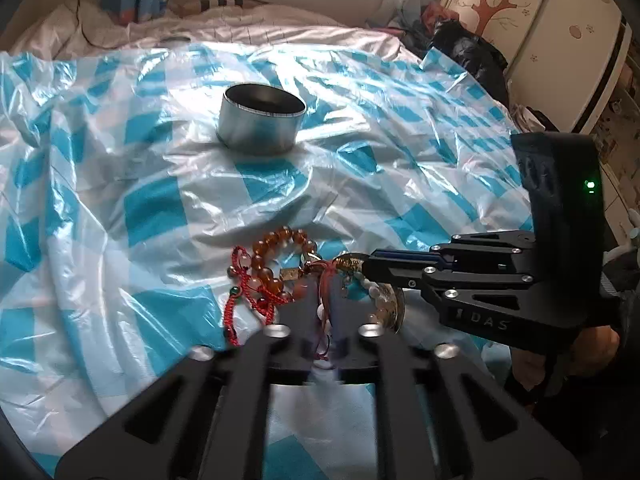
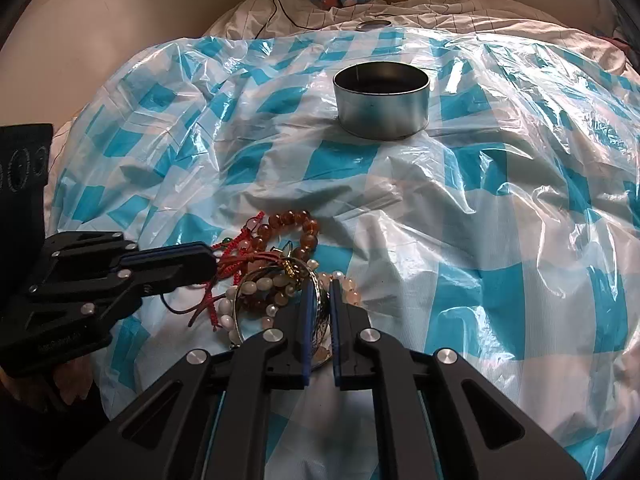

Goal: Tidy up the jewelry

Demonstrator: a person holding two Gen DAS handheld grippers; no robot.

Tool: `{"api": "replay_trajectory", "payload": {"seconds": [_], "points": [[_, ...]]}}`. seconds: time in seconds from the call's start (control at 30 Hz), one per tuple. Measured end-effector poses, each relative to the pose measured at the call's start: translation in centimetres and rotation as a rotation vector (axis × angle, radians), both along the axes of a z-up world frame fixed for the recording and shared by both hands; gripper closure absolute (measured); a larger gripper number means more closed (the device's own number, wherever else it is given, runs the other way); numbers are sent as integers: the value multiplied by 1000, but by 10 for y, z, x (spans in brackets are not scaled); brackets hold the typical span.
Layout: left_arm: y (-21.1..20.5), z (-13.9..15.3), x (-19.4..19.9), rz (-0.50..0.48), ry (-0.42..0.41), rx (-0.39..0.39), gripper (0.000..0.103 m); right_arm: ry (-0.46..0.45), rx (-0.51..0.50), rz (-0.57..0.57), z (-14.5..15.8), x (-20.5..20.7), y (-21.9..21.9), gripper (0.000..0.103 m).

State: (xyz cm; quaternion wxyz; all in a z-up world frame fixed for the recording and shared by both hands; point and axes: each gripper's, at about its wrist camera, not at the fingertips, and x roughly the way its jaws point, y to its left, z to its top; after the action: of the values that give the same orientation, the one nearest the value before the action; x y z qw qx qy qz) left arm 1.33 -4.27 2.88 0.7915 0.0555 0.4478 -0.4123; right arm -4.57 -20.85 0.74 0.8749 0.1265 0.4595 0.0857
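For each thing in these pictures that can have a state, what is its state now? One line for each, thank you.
Metal tin: upright, open, no lid on it; nothing seen inside.
Jewelry pile: tangled together on the plastic sheet, outside the tin.
Metal bangle: gripped on edge, partly lifted.
Right gripper: shut on the metal bangle.
Left gripper: narrowed on red cord at the pile's edge; grip unclear.
Plastic sheet: spread over the bed, wrinkled.

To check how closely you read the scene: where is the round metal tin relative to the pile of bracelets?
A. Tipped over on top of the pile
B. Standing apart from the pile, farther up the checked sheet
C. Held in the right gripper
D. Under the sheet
B: the metal tin stands upright and open on the checked sheet, well clear of the pile of bracelets.
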Motion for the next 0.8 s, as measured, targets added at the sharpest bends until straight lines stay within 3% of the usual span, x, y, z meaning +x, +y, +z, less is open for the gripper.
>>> {"api": "replay_trajectory", "payload": {"seconds": [0.07, 0.3, 0.33, 0.37, 0.4, 0.5, 0.63, 0.8], "points": [[-1, -3, 2, 20, 4, 11, 43, 0, 1, -1, 0, 0, 0, 94], [-8, -7, 1, 11, -12, 10, 42, 0, 0, 0, 0, 0, 1, 94], [-10, -9, 1, 9, -9, 17, 45, 0, -1, 1, -1, 0, 1, 94], [-13, -13, 2, 1, 5, 33, 73, 0, -2, 1, -1, 0, 1, 94], [-15, -15, 2, -9, 13, 44, 90, 1, 3, 5, -1, 0, 2, 93], [-18, -10, -1, -21, -1, 49, 100, 2, -8, 6, -2, 0, 3, 93], [7, 10, 12, 36, 25, -65, 100, 4, -4, 7, -2, 0, 2, 93], [55, 37, 35, 174, 24, -193, 100, 5, -8, 8, -1, -1, 2, 93]]}}
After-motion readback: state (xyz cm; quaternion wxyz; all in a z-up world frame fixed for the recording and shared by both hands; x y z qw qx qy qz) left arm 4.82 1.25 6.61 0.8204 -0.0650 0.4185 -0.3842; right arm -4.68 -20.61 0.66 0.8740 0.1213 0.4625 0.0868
